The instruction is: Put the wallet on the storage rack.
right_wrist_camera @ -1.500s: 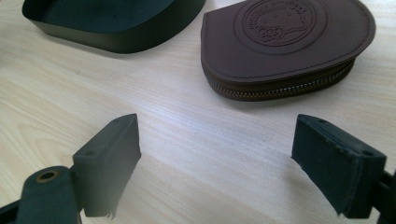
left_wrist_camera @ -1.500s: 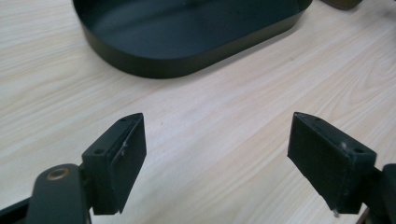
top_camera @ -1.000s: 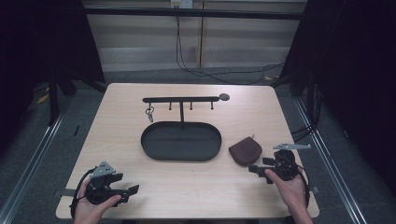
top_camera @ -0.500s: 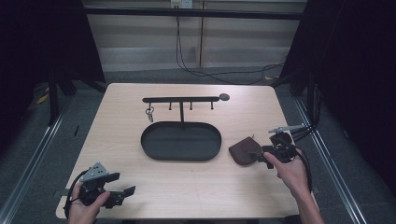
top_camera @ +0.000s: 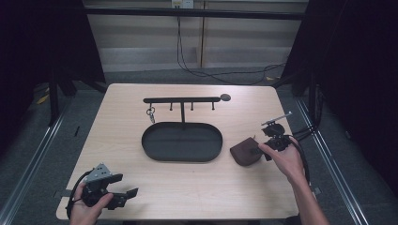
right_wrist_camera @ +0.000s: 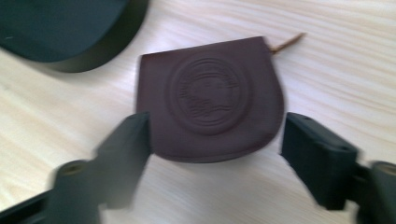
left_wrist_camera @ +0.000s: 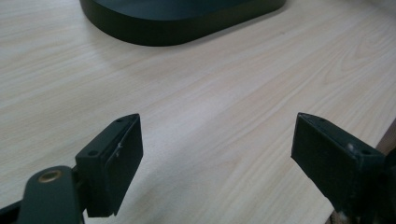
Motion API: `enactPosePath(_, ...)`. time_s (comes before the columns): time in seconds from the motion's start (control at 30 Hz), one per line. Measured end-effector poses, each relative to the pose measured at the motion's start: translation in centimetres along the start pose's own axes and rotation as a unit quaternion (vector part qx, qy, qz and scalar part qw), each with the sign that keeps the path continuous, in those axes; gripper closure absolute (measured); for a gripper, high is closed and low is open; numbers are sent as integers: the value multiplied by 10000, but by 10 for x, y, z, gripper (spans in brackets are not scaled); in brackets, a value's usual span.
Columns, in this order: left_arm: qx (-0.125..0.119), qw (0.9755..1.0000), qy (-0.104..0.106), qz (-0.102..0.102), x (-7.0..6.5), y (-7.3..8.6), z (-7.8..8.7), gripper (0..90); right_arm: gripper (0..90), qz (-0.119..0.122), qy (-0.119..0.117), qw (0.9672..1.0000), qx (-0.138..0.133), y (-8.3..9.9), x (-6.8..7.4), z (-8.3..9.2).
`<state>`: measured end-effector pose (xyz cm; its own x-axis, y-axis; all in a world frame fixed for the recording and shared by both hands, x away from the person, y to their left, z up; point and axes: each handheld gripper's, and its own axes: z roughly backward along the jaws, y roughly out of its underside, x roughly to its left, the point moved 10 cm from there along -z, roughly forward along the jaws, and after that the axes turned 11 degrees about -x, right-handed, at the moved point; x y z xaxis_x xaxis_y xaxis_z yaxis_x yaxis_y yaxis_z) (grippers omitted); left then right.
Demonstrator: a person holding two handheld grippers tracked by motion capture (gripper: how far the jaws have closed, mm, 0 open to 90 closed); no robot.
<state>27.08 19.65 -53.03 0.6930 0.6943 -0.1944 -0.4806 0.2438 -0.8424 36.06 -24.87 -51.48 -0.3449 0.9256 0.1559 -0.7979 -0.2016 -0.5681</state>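
The right tongs [top_camera: 261,151] have moved to the brown pouch [top_camera: 245,152] beside the black tray [top_camera: 182,157], jaws just opened wide astride it.

Pale wooden table [top_camera: 141,103], grey floor [top_camera: 141,75]

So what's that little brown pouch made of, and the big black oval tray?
The brown pouch looks like leather: matte, dark brown, with a round emblem pressed into its flap and a thin cord at one corner. The black oval tray seems to be metal or hard plastic with a smooth, dull black finish; its look leaves that open.
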Motion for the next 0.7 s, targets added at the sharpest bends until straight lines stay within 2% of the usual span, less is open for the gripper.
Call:
enactPosePath(0.03,1,10000,22,-16,-1,0,0,167,185,-35,64,10000,59,-1,-3,1)
enactPosePath(0.13,15,10000,49,-37,-2,0,-1,167,183,-42,86,9996,255,-3,-8,-1)
enactPosePath(0.27,58,10000,43,-3,-1,1,-1,167,186,-28,-52,9985,551,-1,-6,-10)
enactPosePath(0.37,32,10000,30,3,-1,0,0,167,186,-8,-40,9973,734,1,-8,-17)
enactPosePath(0.43,16,10000,-8,2,0,0,0,167,185,34,72,9961,882,1,-12,-19)
enactPosePath(0.5,48,10000,3,9,1,1,-1,167,181,12,82,9961,878,-4,-13,-17)
enactPosePath(0.57,65,10000,10,3,0,1,-1,167,176,-40,-66,9962,873,-6,-10,-19)
enactPosePath(0.6,59,10000,-3,13,0,1,-1,167,176,-48,-61,9960,889,-6,-9,-20)
enactPosePath(0.7,73,10000,8,61,0,1,-1,167,176,-24,-21,9935,1138,1,-11,-28)
